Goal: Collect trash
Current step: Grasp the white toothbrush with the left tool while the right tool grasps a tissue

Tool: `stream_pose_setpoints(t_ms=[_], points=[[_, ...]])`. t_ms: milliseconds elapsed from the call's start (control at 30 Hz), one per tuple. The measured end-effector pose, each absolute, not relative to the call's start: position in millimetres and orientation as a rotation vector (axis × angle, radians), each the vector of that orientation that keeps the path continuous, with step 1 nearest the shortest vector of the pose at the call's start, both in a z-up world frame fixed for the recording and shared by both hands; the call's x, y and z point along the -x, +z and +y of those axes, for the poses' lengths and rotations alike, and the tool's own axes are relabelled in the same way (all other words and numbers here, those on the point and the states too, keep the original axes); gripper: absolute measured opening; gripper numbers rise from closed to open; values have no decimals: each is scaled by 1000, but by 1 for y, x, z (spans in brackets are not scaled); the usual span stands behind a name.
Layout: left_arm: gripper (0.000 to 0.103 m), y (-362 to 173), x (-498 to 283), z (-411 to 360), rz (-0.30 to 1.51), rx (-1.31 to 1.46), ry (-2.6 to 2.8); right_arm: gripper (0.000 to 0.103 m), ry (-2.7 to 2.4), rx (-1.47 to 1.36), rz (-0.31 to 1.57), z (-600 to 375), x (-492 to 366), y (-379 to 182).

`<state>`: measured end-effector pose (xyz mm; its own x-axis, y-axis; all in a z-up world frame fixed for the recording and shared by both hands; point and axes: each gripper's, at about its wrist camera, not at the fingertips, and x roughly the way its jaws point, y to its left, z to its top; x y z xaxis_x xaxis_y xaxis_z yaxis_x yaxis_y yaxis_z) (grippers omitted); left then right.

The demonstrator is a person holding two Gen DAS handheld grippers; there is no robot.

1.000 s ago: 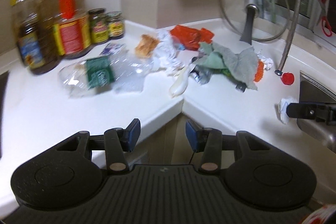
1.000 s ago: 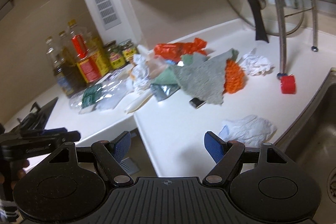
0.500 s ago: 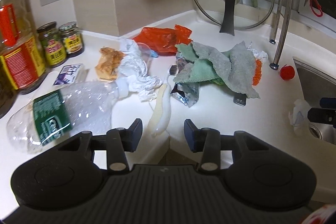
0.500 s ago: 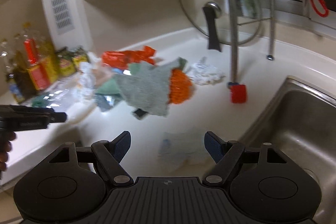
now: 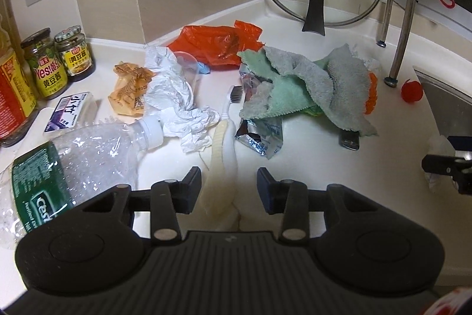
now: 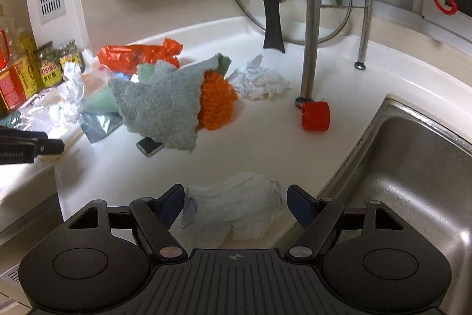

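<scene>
Both grippers down low over the white counter (image 5: 309,167), one piece of litter each, presumably so two go in a single pass. Left gripper (image 5: 229,189) lined up along the pale toothbrush (image 5: 224,164), handle end running back between the fingers, bristle head pointing away toward the green-grey cloth (image 5: 306,90); jaws just narrowing, pads either side of the handle but a gap showing on both sides, nothing pinched yet. Clear plastic bottle (image 5: 73,167) lying just to its left, crumpled white paper (image 5: 174,96) beyond. Right gripper (image 6: 235,204) straddling the crumpled tissue (image 6: 236,211) beside the sink (image 6: 413,167), jaws just closing in, blue pads near the wad's two edges, contact not clear. Closing a little further looks like enough on both sides.
</scene>
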<state>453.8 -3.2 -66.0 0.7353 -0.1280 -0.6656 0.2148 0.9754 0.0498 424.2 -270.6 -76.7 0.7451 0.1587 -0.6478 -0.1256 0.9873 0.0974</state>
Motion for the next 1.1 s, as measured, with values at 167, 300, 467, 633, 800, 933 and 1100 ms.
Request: stream_pose_setpoints(t_ms=[167,300,467,633,800,933,1100], points=[[31,-69,-465,-3,733,-140,-191,34,165,-78,720,-274,-426,-78],[25,-70,-474,-2,744,-136,-192,34,149,-98,700,-277,-426,-74],[21,-71,-488,-8,754,-159,-188,34,139,-143,703,-282,-426,-71],[21,-72,-500,-11,766,-171,-179,34,129,-156,694,-285,-422,-69],[21,-73,-507,-12,781,-167,-160,34,128,-173,698,-287,-420,-70],[21,-72,-504,-8,770,-136,-135,34,136,-186,696,-288,-419,-70],[20,-62,-488,-1,736,-88,-116,34,153,-189,683,-290,-416,-67]])
